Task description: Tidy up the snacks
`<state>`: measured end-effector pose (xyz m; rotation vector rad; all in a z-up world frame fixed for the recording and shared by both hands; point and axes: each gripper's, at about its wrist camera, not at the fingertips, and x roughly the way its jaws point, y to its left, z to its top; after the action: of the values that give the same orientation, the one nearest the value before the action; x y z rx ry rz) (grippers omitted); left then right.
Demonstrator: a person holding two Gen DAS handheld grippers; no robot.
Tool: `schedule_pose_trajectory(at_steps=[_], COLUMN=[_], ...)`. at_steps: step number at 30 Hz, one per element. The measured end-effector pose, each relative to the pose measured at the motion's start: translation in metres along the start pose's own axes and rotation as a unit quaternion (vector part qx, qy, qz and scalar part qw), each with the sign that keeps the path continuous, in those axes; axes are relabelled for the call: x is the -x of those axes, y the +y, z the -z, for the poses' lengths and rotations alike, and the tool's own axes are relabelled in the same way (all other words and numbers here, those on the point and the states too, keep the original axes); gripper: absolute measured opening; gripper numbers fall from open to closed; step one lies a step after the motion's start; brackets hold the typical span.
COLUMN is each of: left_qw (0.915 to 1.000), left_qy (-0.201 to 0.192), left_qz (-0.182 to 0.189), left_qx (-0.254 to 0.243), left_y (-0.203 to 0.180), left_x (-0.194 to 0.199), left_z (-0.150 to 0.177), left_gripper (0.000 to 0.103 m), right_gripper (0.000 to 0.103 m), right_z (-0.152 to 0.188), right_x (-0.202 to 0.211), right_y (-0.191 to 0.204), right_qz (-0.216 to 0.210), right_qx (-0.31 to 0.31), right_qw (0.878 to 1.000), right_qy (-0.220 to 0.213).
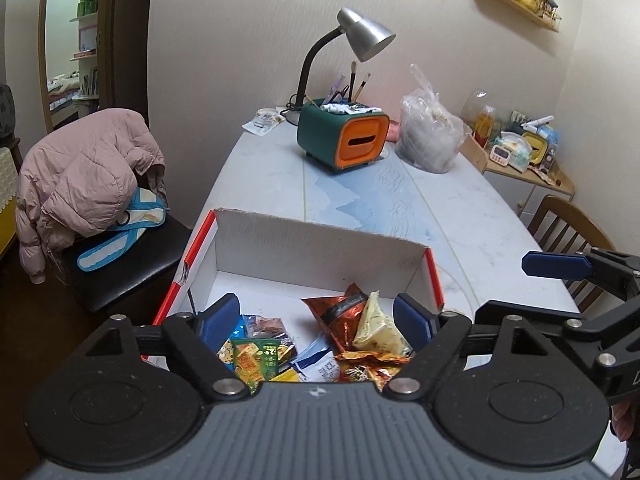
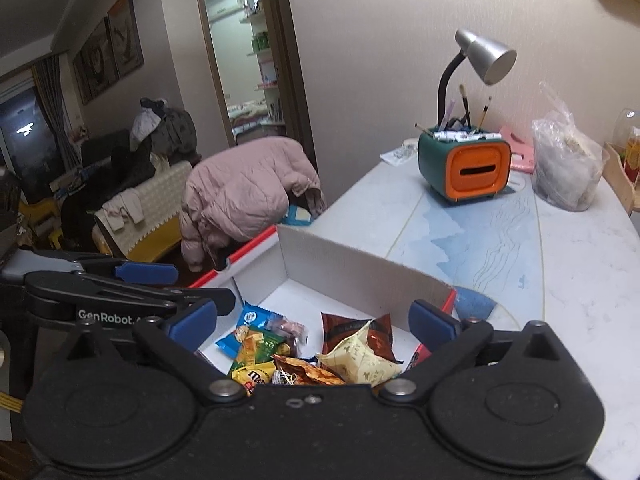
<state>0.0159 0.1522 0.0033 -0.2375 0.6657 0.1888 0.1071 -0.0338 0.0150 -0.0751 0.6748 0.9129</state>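
Note:
A white cardboard box with red sides stands on the table's near end. Several snack packets lie inside it: a green one, a pale yellow one, a dark red-brown one, a blue one and a yellow candy packet. My left gripper is open and empty, above the packets. My right gripper is open and empty, above the same box. Each gripper shows at the edge of the other's view.
A green and orange desk organizer with brushes, a grey desk lamp and a clear plastic bag stand at the table's far end. A chair with a pink jacket is left of the table. A wooden chair is on the right.

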Motion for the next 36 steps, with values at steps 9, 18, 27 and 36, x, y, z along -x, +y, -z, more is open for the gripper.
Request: schedule_pose_trajectory(at_steps=[9, 18, 27, 36], left_qw=[0.9998, 0.9999, 0.9998, 0.9996], left_qy=[-0.006, -0.011, -0.013, -0.019], left_qz=[0.016, 0.001, -0.017, -0.018], left_qx=[0.011, 0.006, 0.007, 0.005], left_y=[-0.005, -0.013, -0.015, -0.019], left_x=[0.018, 0.034, 0.040, 0.046], left_z=[0.008, 0.019, 0.020, 0.022], left_gripper=[0.100, 0.100, 0.100, 0.100], right_gripper=[0.103, 0.103, 0.103, 0.103], right_z=[0.013, 0.033, 0.036, 0.038], right_x=[0.024, 0.038, 0.042, 0.046], right_y=[-0.001, 0.009, 0.013, 0.012], right_qz=[0.015, 0.042, 0.046, 0.059], right_qx=[-0.025, -0.051, -0.048, -0.065], right_qw=[0.999, 0.997, 0.997, 0.995], right_qy=[-0.021, -0.037, -0.044, -0.049])
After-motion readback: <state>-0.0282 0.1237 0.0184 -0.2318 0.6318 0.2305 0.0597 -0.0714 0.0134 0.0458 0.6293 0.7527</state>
